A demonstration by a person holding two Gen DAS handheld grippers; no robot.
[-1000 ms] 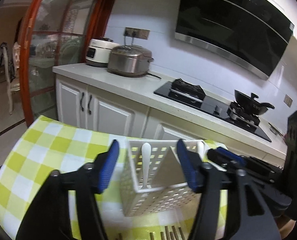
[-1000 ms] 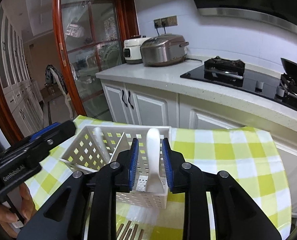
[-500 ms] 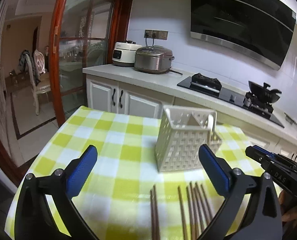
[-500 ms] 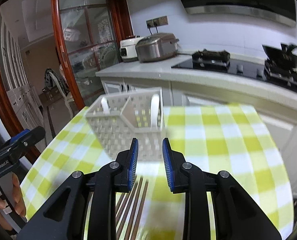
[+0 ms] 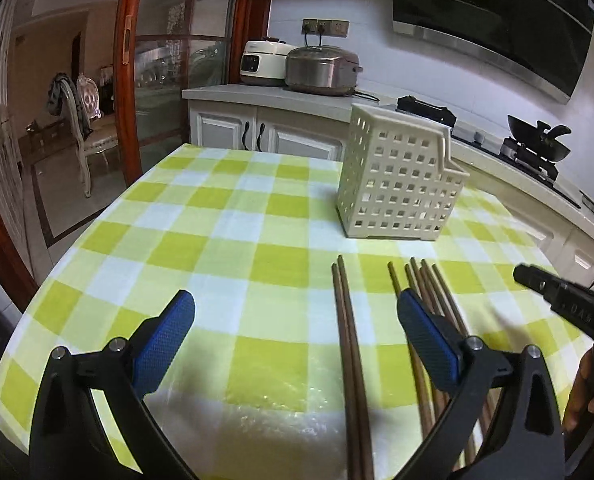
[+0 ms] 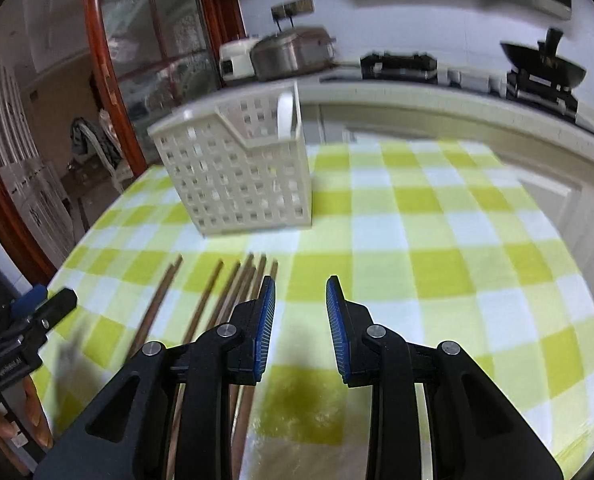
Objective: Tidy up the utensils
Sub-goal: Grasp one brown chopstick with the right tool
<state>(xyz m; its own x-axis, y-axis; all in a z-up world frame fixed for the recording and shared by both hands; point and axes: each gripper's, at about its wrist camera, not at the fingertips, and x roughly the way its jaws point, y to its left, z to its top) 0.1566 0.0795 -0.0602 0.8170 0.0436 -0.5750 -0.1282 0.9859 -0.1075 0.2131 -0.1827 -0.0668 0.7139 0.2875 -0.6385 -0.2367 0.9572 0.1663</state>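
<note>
Both tools have drawn back from the utensil caddy since a second ago: then the right one had a white spoon handle between its pads inside the caddy, and the left one hung right over the caddy with its jaws partly closed. Now the left tool (image 5: 295, 318) stands with its jaws as wide as they go and holds nothing, its blue ribbed pads (image 5: 163, 342) low over the green-and-white checked cloth of the bench (image 5: 225, 216). The right tool (image 6: 300, 320) has its jaws apart by a narrow gap, with only cloth showing between them.

The utensil caddy (image 5: 397, 184) stands upright on the bench, beyond the tools. It is cream plastic, boxy, with walls pierced by rows of small square holes and a slanted divider inside; one corner section is lower than the rest. A white spoon handle (image 6: 285, 114) stands up in the compartment at its right side in the right wrist view.

Brown wooden chopsticks lie flat on the cloth on the near side of the caddy, tips pointing toward it and apart from it. One pair (image 5: 347, 340) lies side by side between the left tool's pads; a looser bunch (image 5: 427, 280) fans out just right of it, passing under the left tool's right finger. In the right wrist view, which is motion-blurred, the same sticks run under that tool's left finger.

A person's fingers (image 5: 585, 392) show at the right edge of the left wrist view.
</note>
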